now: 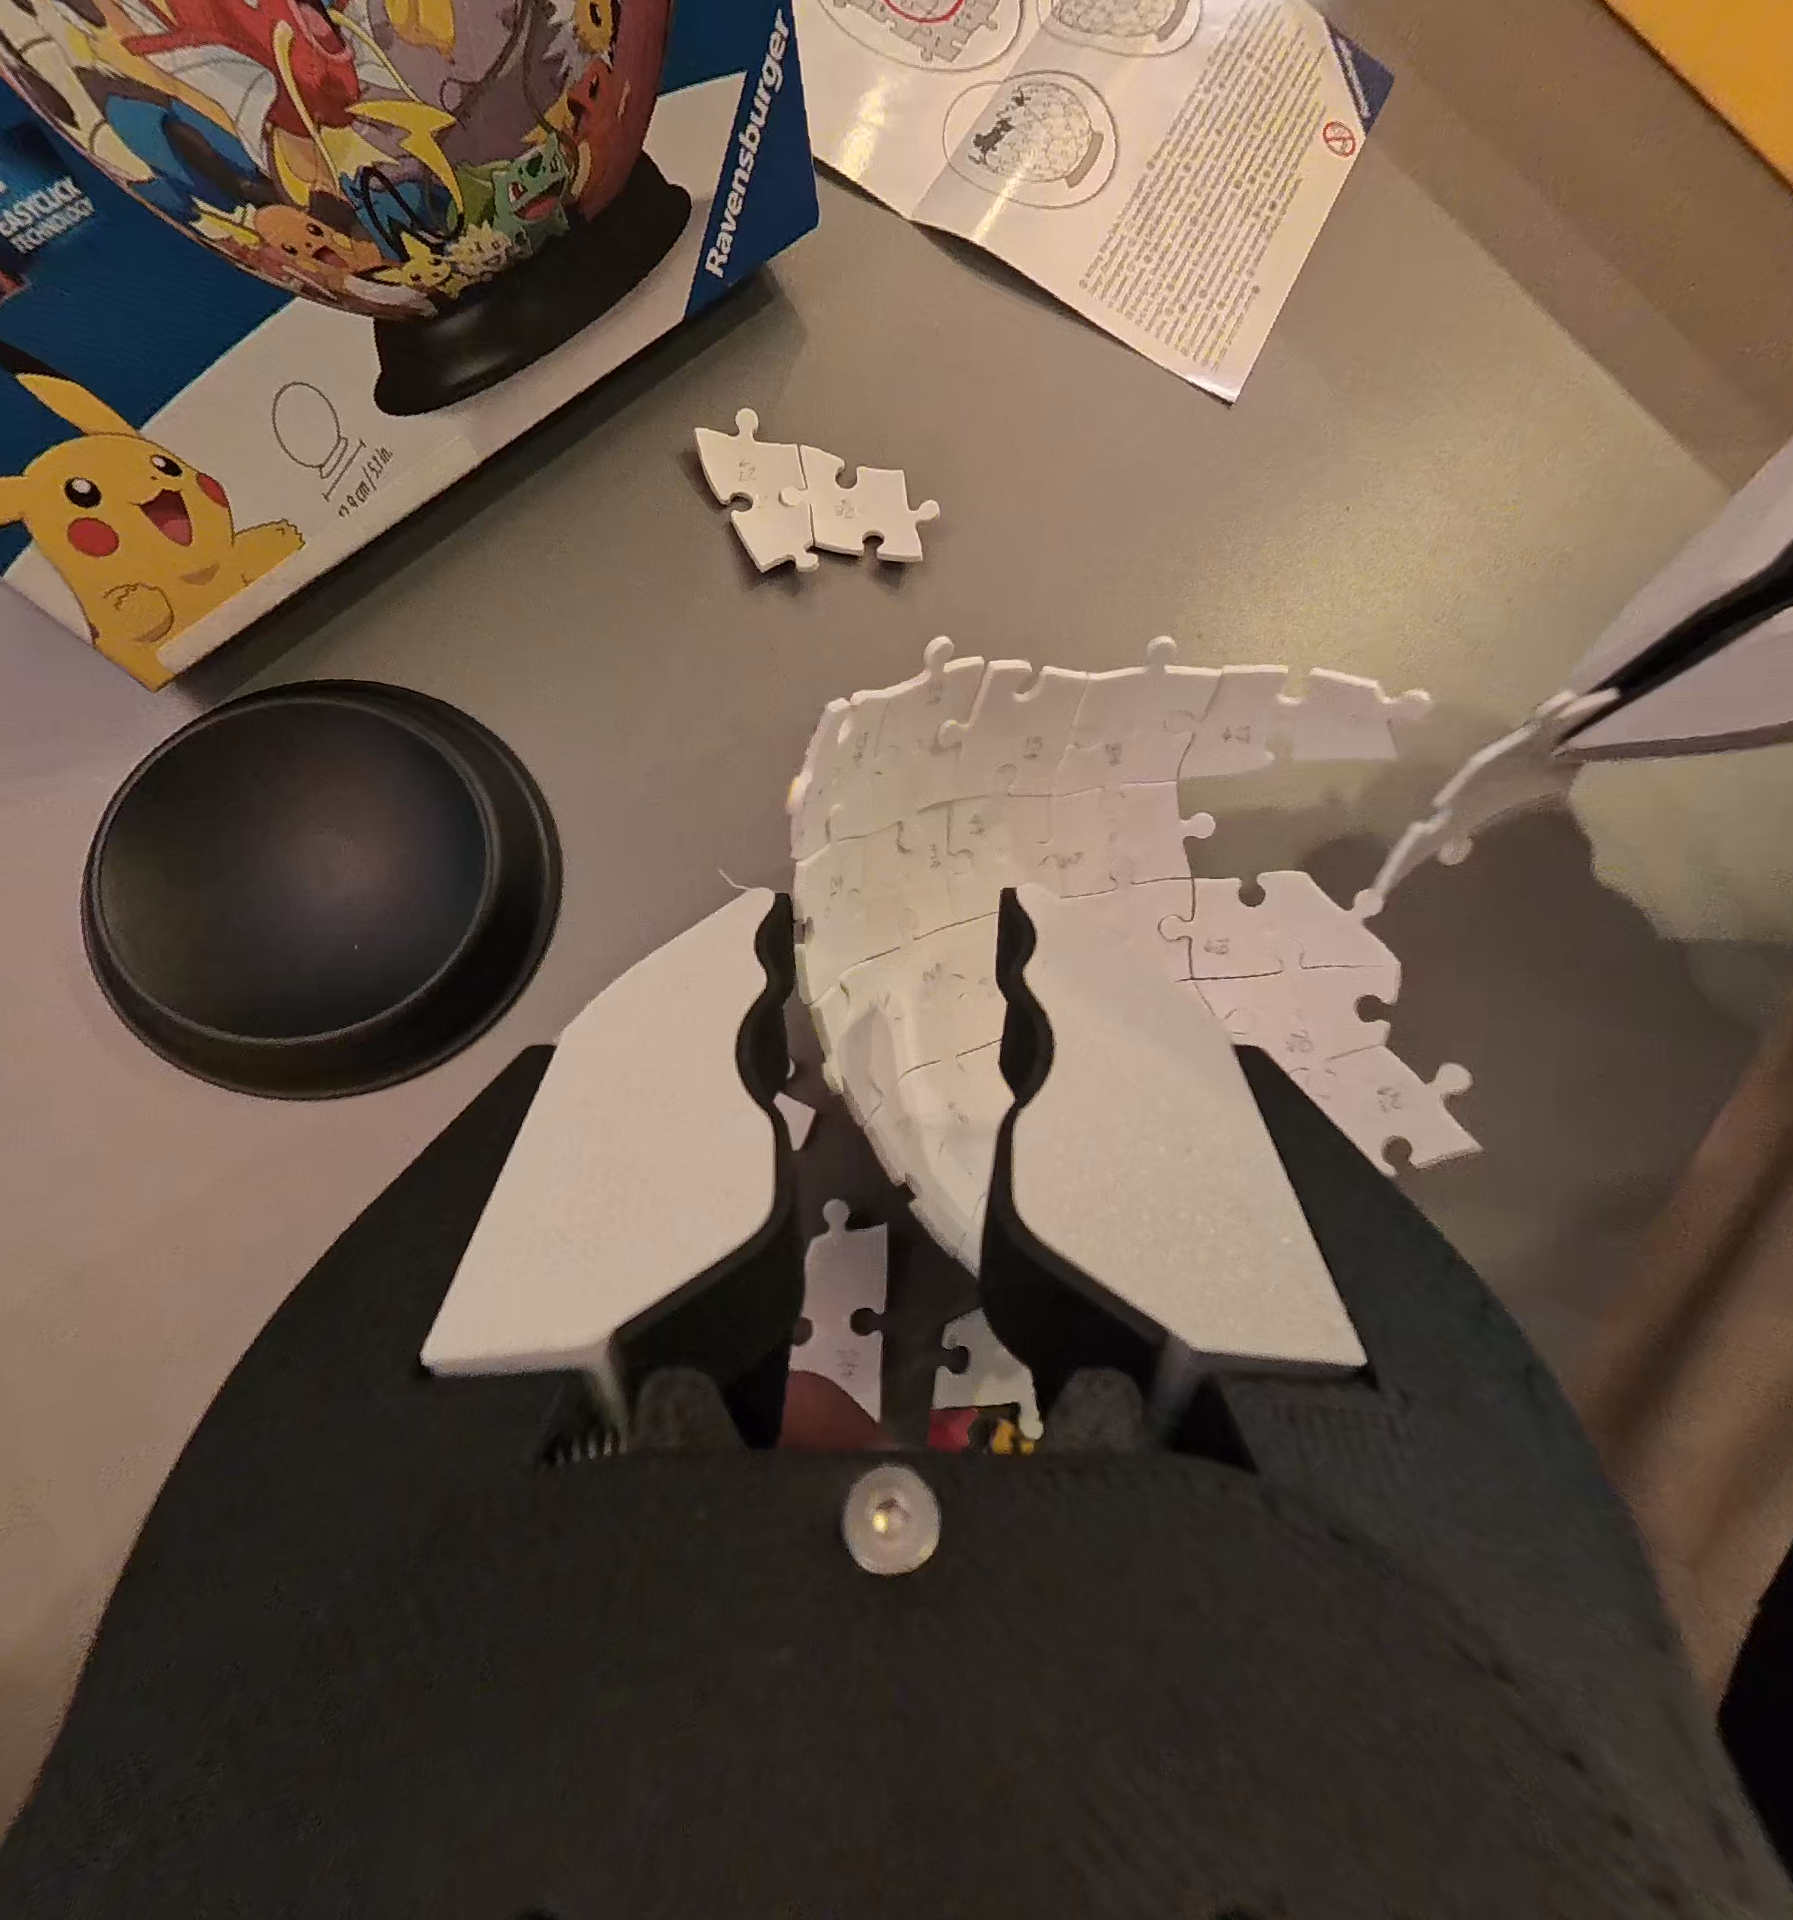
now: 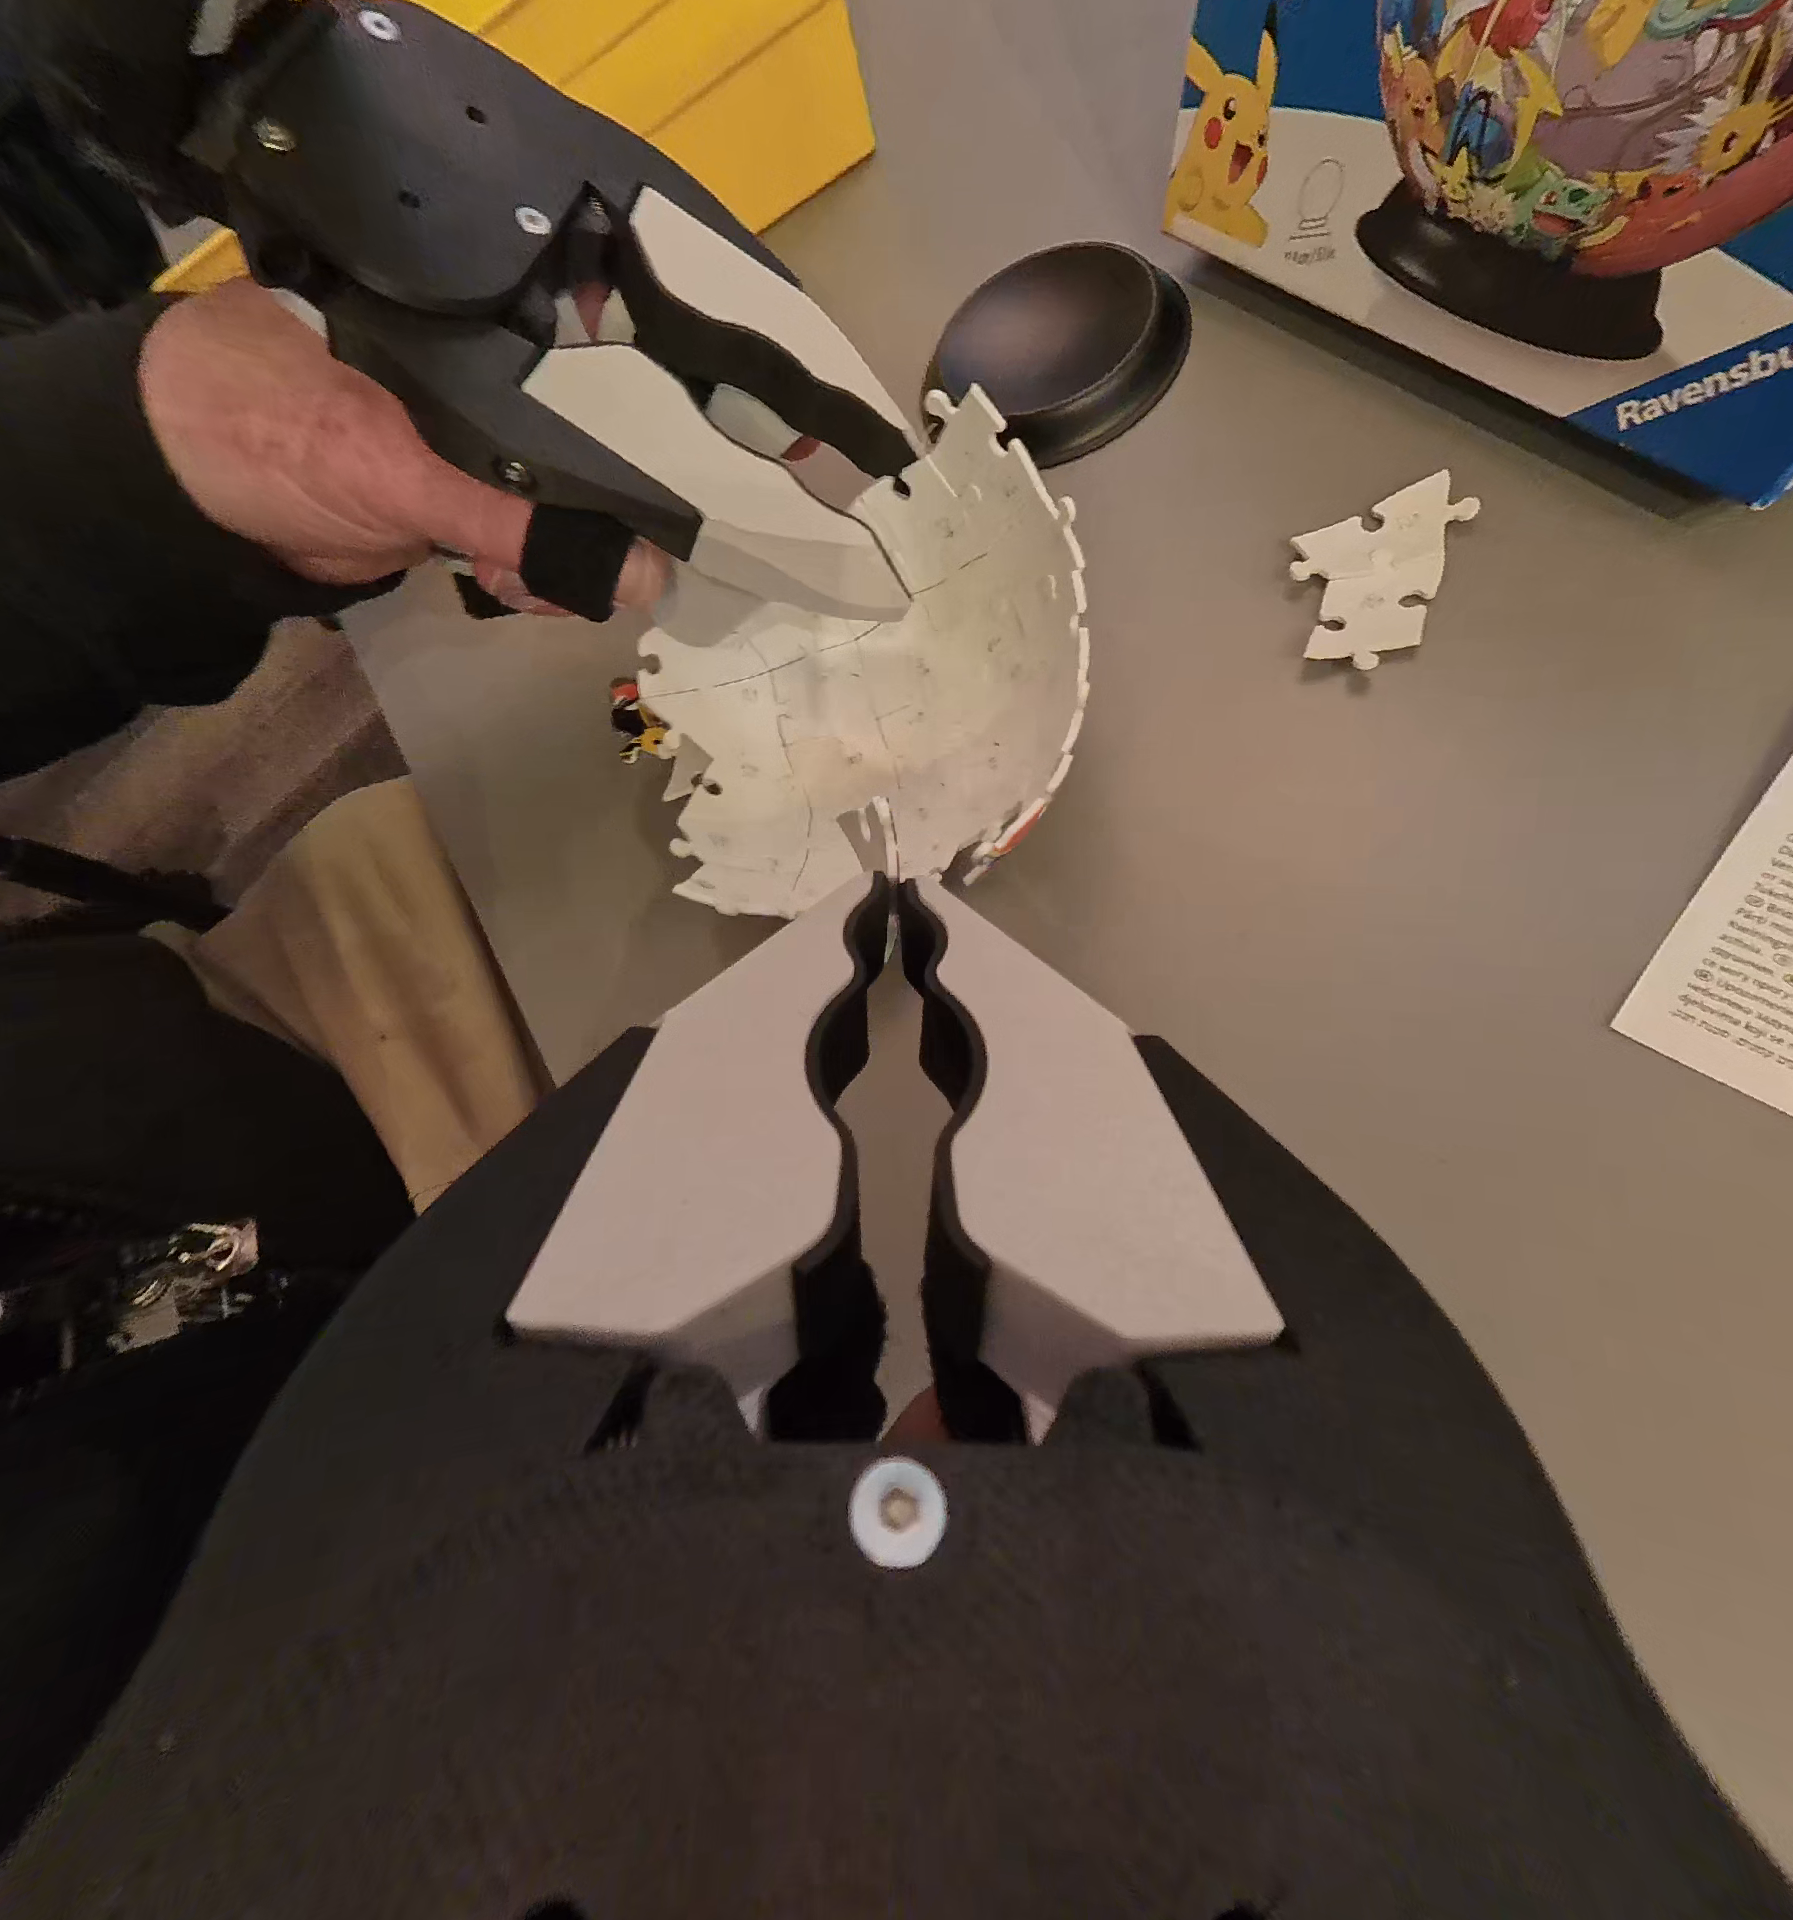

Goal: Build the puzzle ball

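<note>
Joined pieces (image 1: 814,499) lie between box (image 1: 518,260) and leaflet (image 1: 1162,177).

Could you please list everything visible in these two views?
Puzzle shell: one curved section, white inner face, held between both grippers.
Joined loose pieces: two, white, on the table beyond the shell.
Stand: one, black, round, near the box.
Box: one, blue with a colourful picture.
Instruction sheet: one, white, unfolded.
Table: grey.
Yellow bin: one, behind the left gripper.
Left hand-held gripper: gripping the shell's rim.
Right hand-held gripper: pinching the shell's edge.
Person's hand: on the left gripper.
</note>
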A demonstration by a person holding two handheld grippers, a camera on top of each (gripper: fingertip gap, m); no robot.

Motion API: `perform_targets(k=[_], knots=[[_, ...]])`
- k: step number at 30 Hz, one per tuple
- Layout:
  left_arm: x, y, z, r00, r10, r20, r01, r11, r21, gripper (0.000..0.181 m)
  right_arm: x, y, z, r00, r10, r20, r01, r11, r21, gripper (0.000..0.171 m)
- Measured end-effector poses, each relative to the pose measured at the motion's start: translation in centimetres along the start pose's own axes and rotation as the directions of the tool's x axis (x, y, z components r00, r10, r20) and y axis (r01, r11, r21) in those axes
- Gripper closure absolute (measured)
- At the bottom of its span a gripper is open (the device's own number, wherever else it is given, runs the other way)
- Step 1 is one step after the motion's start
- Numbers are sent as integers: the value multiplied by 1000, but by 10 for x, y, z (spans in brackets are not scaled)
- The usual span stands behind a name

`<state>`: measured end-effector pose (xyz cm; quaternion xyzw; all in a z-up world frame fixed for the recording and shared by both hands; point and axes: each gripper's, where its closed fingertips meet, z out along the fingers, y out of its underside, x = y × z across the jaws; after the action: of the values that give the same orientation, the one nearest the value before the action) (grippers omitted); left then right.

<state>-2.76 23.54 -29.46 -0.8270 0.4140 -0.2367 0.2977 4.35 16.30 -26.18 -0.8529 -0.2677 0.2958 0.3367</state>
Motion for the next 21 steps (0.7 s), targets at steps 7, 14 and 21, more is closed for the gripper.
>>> perform_targets(k=[7, 14, 21], knots=[[9, -1, -5, 1000, -18, 7, 18, 999, 41, 144, 8, 6, 8, 998, 21, -63, -23, 999, -34, 171], [19, -6, -9, 999, -32, 0, 32, 996, 86, 144, 13, 14, 12, 995, 39, -88, -44, 997, -62, 171], [17, -6, -13, 999, -38, 7, 37, 993, 112, 138, 12, 5, 2, 997, 61, -45, -61, 998, -6, 171]])
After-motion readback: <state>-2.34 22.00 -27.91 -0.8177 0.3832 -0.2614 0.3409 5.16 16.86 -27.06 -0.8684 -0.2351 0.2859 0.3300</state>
